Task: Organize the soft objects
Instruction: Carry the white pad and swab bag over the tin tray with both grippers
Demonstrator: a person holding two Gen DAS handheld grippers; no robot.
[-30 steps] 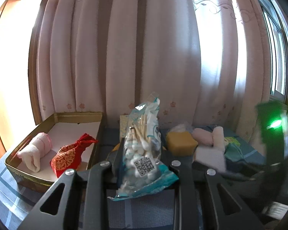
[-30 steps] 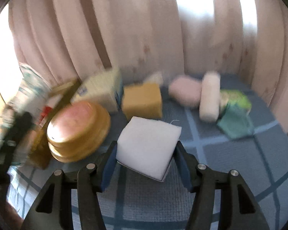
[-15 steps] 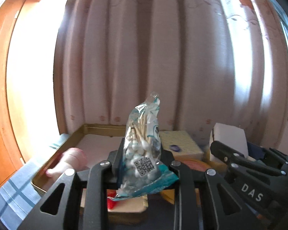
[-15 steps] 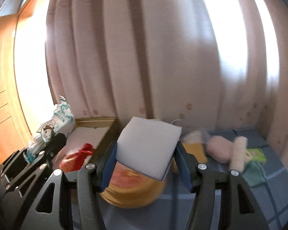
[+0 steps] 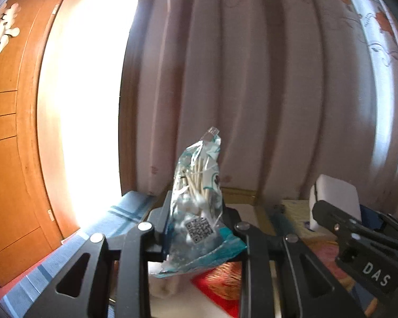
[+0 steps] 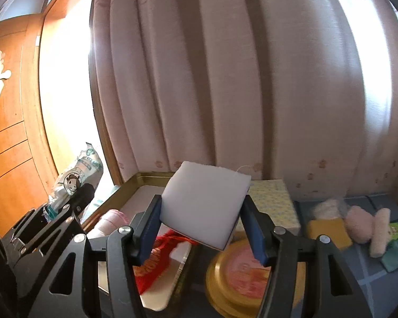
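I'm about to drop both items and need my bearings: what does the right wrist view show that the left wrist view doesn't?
Only the right wrist view: the yellow sponge, pink rolls, round gold tin and the box's gold rim.
Only the left wrist view: the QR code on the cotton swab bag.
Both: the swab bag, white pad, red pouch and curtain.

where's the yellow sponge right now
In the right wrist view the yellow sponge lies on the blue checked cloth at right, between the floral box and the pink roll.
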